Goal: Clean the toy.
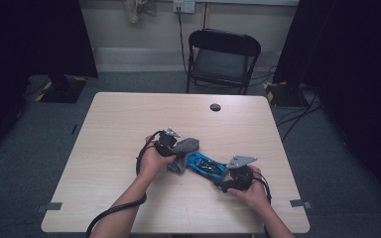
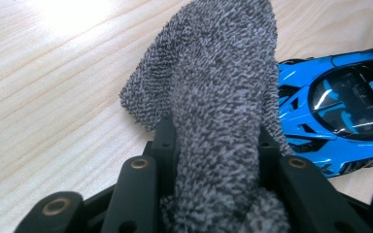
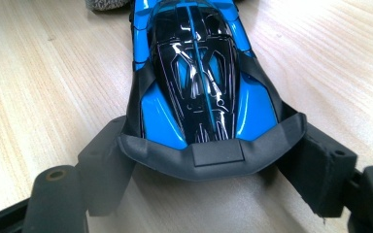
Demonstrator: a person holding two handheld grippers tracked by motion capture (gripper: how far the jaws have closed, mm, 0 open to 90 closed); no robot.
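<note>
While the left gripper [image 1: 174,147] is clenching a bunched grey terry cloth [image 2: 218,111] between its black jaws, the cloth is standing up out of the grip and drooping against the near end of a blue toy car [image 2: 342,104]. Its looped pile is looking thick and mottled, dark and pale grey. In the right gripper view, the right gripper [image 3: 213,160] is grasping the car [image 3: 199,73] by its other end, its two jaws pressing on either side of the matt grey tail piece. The car is showing a glossy bright blue body with a black cabin and thin pale lines across the roof, and it is lying flat on its wheels.

In the high view, the car [image 1: 206,166] is sitting on the near half of the pale wooden table [image 1: 129,124], a little right of centre, pointing slantwise between the two grippers, with the cloth [image 1: 183,151] at its far left end. The right gripper [image 1: 235,178] is lying near the table's near right corner, with less room there; the near edge is running just behind both hands. Bare tabletop is stretching wide to the left and toward the far edge, where a small dark round hole [image 1: 215,107] is sitting. Beyond that edge a black folding chair [image 1: 222,59] is standing on the grey floor.
</note>
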